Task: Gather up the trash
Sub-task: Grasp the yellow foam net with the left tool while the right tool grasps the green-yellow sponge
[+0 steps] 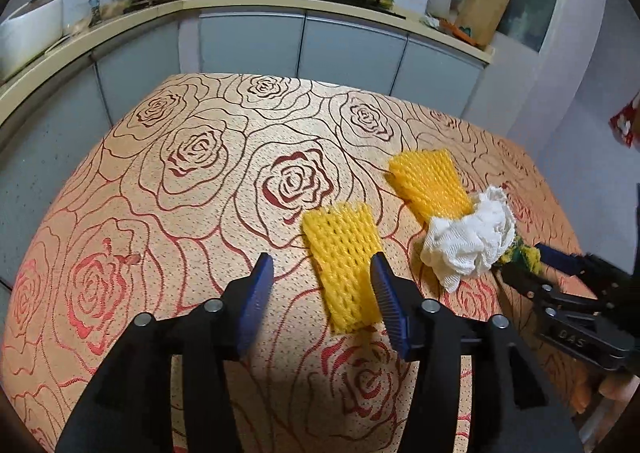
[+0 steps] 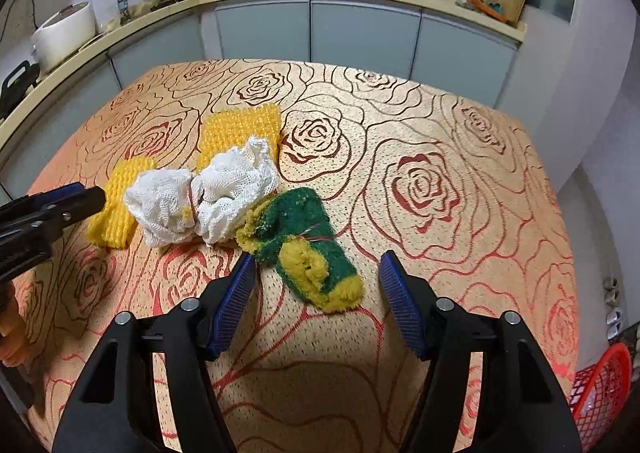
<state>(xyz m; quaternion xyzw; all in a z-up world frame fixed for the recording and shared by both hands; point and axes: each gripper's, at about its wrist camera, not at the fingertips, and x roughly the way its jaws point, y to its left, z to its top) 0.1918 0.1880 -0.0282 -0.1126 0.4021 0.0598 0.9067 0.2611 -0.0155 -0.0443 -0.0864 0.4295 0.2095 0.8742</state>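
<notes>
On the rose-patterned surface (image 1: 192, 189), the left tongs (image 1: 322, 273) stand spread and empty; a yellow foam net (image 1: 340, 253) lies just beyond, touching the right-hand blade. The right tongs (image 2: 318, 273) are spread too, pinching nothing, with a green-and-yellow scrub pad (image 2: 304, 245) between their tips. A crumpled white cloth (image 2: 200, 193) lies beside it.

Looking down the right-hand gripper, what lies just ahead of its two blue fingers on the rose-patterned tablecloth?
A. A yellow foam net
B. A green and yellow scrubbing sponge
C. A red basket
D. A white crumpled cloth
B: in the right wrist view the green and yellow scrubbing sponge lies on the tablecloth just ahead of the right gripper, in line with the gap between its open jaws, which do not touch it.
</notes>
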